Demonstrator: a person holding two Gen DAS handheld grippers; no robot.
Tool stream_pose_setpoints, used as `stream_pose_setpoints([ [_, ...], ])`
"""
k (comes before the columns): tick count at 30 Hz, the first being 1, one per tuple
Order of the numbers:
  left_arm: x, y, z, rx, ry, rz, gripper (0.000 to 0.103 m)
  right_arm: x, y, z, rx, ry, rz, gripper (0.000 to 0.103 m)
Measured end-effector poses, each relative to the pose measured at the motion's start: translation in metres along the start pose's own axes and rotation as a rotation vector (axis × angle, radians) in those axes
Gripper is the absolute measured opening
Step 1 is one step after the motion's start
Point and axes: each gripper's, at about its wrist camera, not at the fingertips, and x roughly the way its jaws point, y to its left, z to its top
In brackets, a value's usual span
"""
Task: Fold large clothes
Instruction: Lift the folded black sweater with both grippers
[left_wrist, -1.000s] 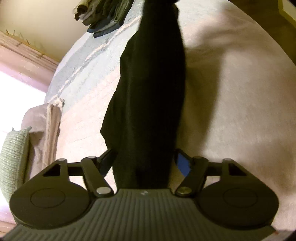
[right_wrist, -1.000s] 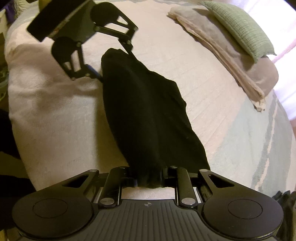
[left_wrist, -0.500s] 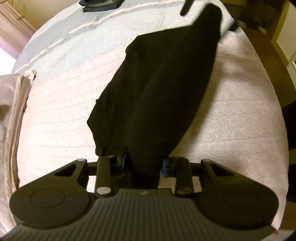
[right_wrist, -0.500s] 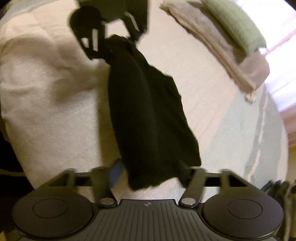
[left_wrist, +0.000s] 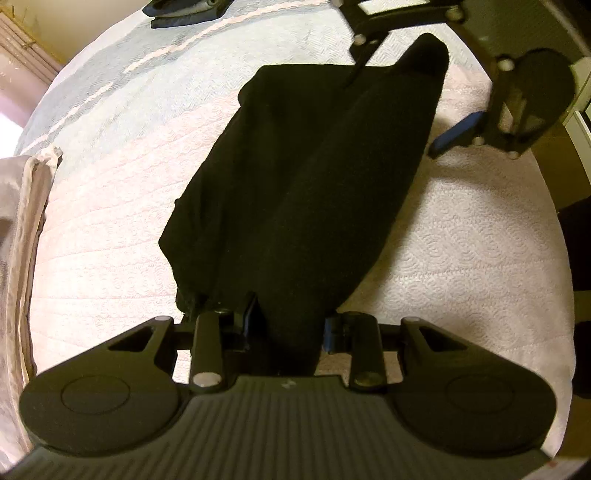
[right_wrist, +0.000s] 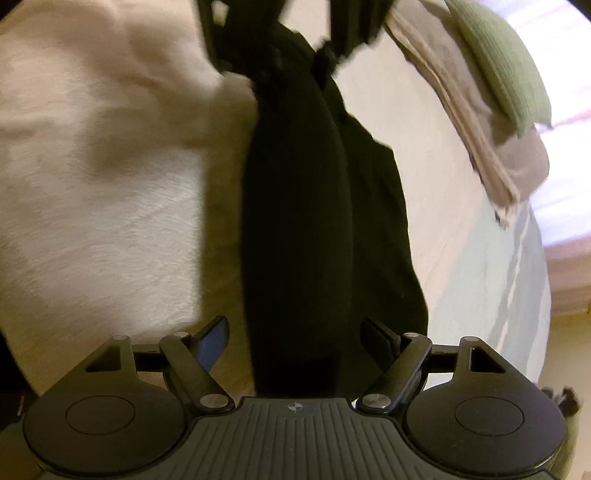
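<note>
1. On the bed (left_wrist: 461, 258), the black garment (left_wrist: 303, 192) lies bunched lengthwise into a long strip, roughly narrowed, not yet folded across.
2. Left hand-held gripper (left_wrist: 286, 326) is clenched on the near end.
3. Right hand-held gripper (right_wrist: 295, 339) is released, jaws spread either side of the other end.
4. Dark, thick, soft cloth; one edge sags out unevenly, so squaring up remains.

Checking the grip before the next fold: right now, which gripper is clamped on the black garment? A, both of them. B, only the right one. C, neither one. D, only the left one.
D: the left gripper has its fingers pressed on the black garment, while the right gripper stands with its fingers spread wide, clear of the cloth on both sides.
</note>
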Motion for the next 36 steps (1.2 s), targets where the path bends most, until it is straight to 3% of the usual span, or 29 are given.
stream_pose_setpoints([
  [3,0.0,-0.002,-0.001,-0.001,-0.004,0.002,0.029,0.006,-0.011,-0.002,0.037,0.026,0.042,0.037],
  [6,0.0,-0.003,-0.002,-0.004,-0.008,0.011,0.029,-0.003,-0.018,-0.004,0.052,0.005,0.038,0.027],
  [10,-0.004,-0.013,-0.008,0.013,-0.023,0.077,0.038,-0.019,-0.04,-0.002,0.121,-0.024,0.054,0.024],
  [15,0.001,-0.044,-0.017,0.103,-0.038,0.207,0.059,-0.033,-0.062,0.005,0.156,-0.035,0.085,0.023],
  [18,0.014,-0.054,-0.02,0.153,-0.028,0.255,0.059,-0.036,-0.069,0.007,0.155,-0.031,0.099,0.023],
  [19,0.017,-0.054,-0.02,0.156,-0.027,0.266,0.055,-0.037,-0.07,0.008,0.142,-0.03,0.098,0.023],
  [20,0.019,-0.053,-0.02,0.154,-0.024,0.28,0.039,-0.039,-0.07,0.009,0.134,-0.029,0.098,0.023],
  [21,0.02,-0.05,-0.02,0.149,-0.018,0.292,0.035,-0.041,-0.069,0.009,0.131,-0.026,0.102,0.023],
  [25,-0.004,-0.037,-0.014,0.125,-0.024,0.212,0.025,-0.06,-0.074,0.007,0.119,-0.02,0.131,0.022],
  [30,-0.06,-0.022,0.008,0.126,-0.029,0.023,0.024,-0.112,-0.089,-0.005,0.105,-0.019,0.201,0.022],
  [36,-0.107,0.015,0.062,0.156,-0.052,-0.124,0.023,-0.164,-0.132,-0.034,0.17,-0.003,0.284,0.021],
])
